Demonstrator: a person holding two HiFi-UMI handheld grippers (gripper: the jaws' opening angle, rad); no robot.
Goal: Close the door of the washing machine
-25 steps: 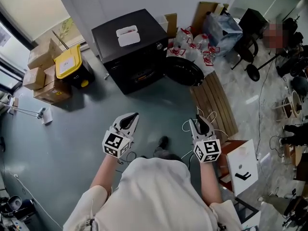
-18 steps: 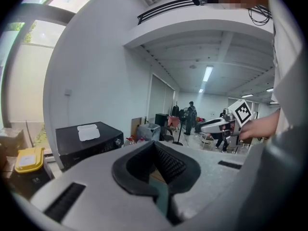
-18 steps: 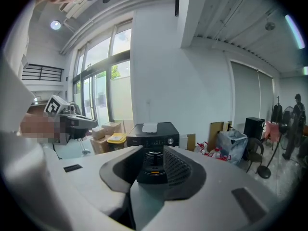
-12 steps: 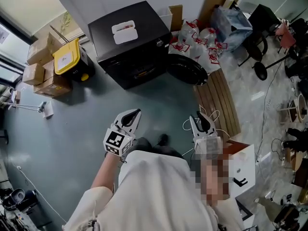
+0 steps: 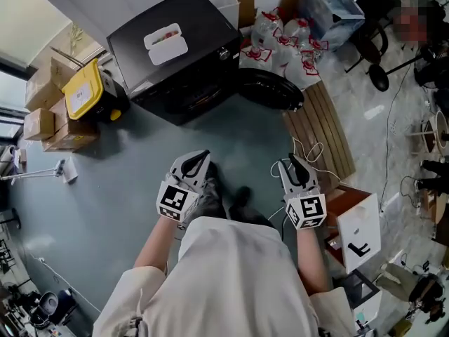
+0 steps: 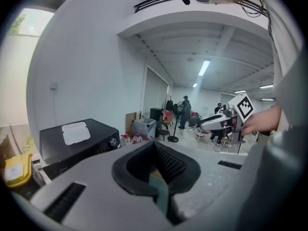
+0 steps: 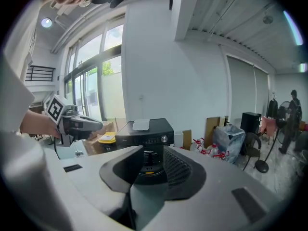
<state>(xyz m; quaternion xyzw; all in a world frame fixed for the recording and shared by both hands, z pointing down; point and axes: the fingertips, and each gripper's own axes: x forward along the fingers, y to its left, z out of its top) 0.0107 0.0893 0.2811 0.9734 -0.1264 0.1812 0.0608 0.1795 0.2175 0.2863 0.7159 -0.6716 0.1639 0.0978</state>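
The left gripper (image 5: pixel 193 164) and right gripper (image 5: pixel 295 168) both hold their jaws apart, with nothing between them. Well ahead of them stands the black washing machine (image 5: pixel 179 55). Its round door (image 5: pixel 270 90) hangs open beyond the right gripper. No closing is done yet; reaching the door and pushing it shut are both left.
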